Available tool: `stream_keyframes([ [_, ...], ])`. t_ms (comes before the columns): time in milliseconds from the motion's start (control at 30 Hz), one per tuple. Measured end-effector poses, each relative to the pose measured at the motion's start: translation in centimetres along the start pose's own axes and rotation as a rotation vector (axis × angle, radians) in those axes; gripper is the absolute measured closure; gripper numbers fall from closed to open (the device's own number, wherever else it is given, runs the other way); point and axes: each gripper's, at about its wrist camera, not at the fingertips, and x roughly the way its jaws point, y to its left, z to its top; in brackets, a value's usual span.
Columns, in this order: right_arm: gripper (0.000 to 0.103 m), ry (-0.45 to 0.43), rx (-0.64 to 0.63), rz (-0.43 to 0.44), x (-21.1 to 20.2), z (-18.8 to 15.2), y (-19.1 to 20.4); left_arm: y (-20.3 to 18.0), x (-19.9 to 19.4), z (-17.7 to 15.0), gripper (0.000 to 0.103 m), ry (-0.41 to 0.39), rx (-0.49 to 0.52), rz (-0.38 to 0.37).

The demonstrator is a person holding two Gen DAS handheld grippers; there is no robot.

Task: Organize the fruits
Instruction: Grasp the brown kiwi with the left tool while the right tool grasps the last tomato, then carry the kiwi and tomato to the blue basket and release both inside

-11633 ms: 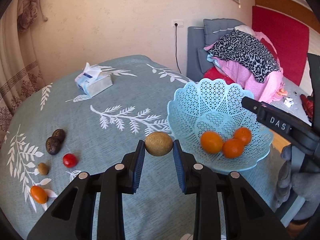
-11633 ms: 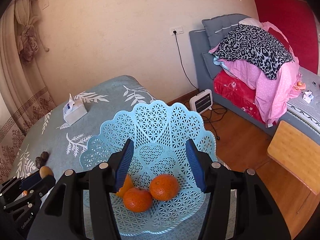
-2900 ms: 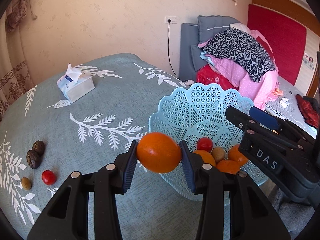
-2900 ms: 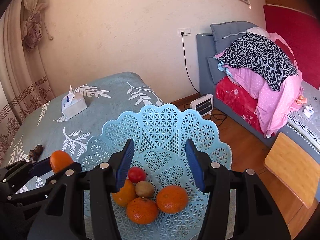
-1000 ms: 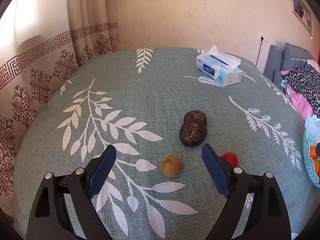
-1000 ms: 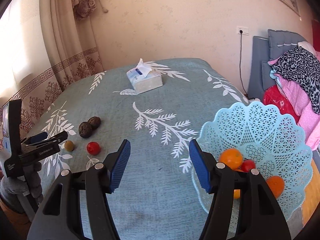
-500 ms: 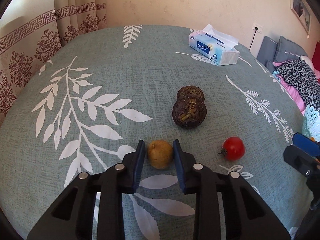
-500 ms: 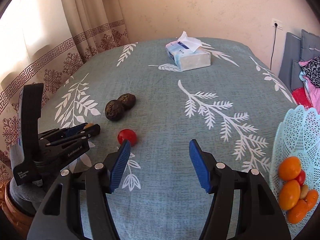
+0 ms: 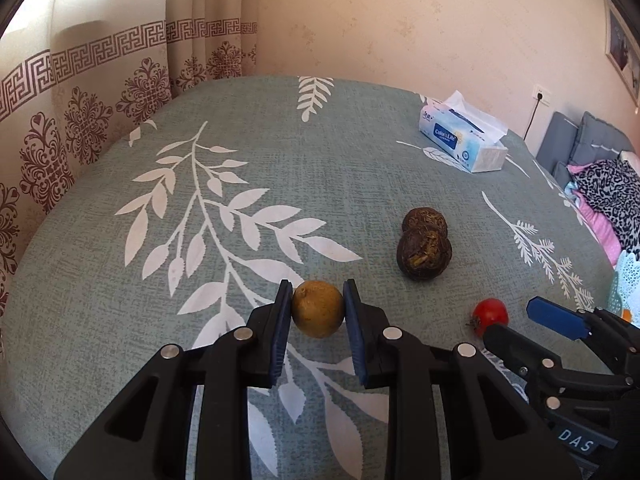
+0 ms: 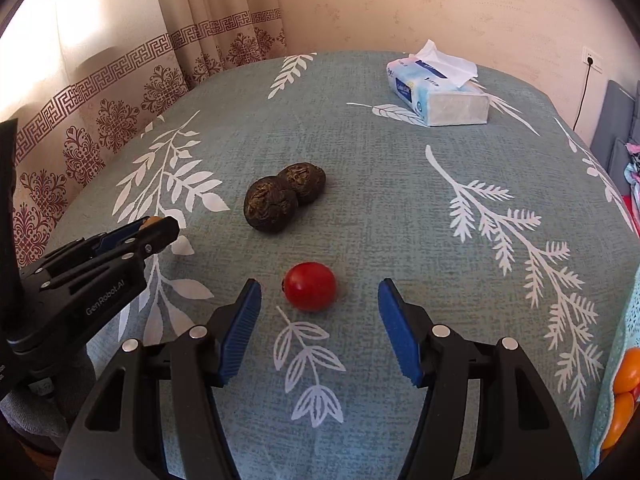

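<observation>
The left tongs (image 9: 317,314) are closed on a small yellow-brown fruit (image 9: 317,309), pinched at its widest part by both blue pads (image 9: 280,336); the fruit sits low over the leaf-print cloth of the table (image 9: 240,184), and whether it is resting on the cloth or just lifted cannot be told; it is judged light, firm and nearly round, with a dull skin that should not slip, so a grip across the middle is judged sound and no great squeeze is needed; no long axis is marked, though a small dimple near its top left suggests that the stem end is turned upward.

Further right, two dark wrinkled fruits (image 10: 283,196) lie touching each other; their rough, shrivelled rind is judged stiff and easy to hold, and each would best be taken singly across its width; the pair lines up roughly away from the camera in the left wrist view.

The right tongs (image 10: 319,320) are spread wide and empty, with a cherry tomato (image 10: 310,286) lying on the cloth between the open pads and slightly ahead of them; it is judged smooth, thin-skinned and easily burst, so a light closing across its round belly is called for; its dark stem end points to the left.

At the far right edge the pale blue basket (image 10: 630,320) is partly seen, with oranges (image 10: 628,372) in it; a tissue box (image 10: 438,94) stands well apart at the back.
</observation>
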Motion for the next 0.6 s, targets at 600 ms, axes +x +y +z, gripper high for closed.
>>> stream_keyframes([
  [600, 0.071, 0.008, -0.038, -0.087, 1.6, 0.1, 1.1, -0.3, -0.1, -0.5, 0.077, -0.002, 0.013, -0.017],
])
